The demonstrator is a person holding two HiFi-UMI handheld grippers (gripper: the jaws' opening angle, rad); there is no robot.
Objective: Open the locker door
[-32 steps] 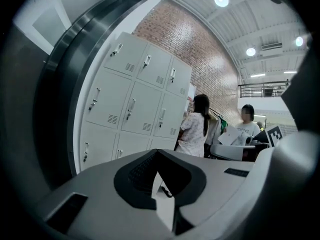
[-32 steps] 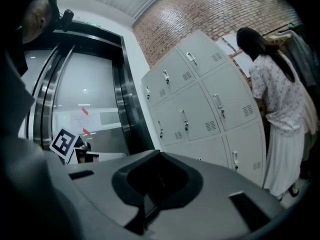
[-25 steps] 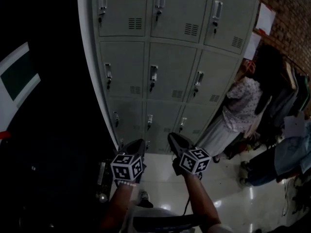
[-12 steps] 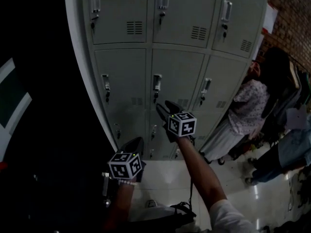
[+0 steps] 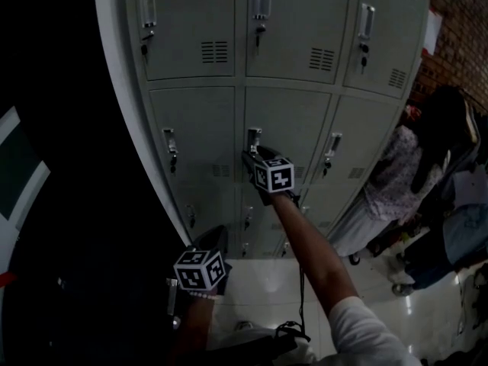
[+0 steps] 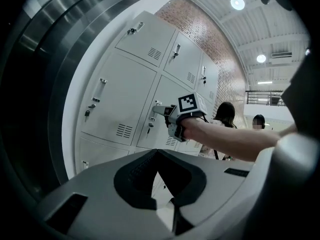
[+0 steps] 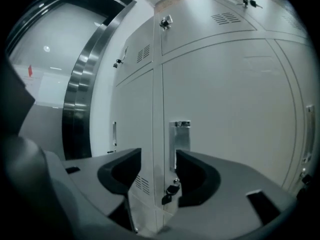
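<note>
The grey locker door (image 5: 293, 124) in the middle row, middle column, is closed. Its metal handle plate (image 5: 254, 138) has a key (image 7: 169, 193) hanging under it. My right gripper (image 5: 252, 157) is raised to that handle, with its tips just short of it. In the right gripper view the jaws of the right gripper (image 7: 158, 156) are opening. The handle plate (image 7: 179, 139) shows in the gap ahead of them, and nothing is pressed between the pads. My left gripper (image 5: 210, 242) hangs low near the floor, away from the lockers. The left gripper's (image 6: 157, 151) tips are together and empty.
More closed locker doors (image 5: 191, 29) surround the target, each with its own handle and key. People (image 5: 396, 181) stand at the right by a brick wall (image 5: 457, 21). A dark metal-framed wall (image 5: 61, 128) is at the left. Glossy floor (image 5: 366, 280) lies below.
My right gripper rose from low near the floor up to the middle locker's handle, and its jaws spread apart. The left gripper stayed low. The head view tilted upward.
</note>
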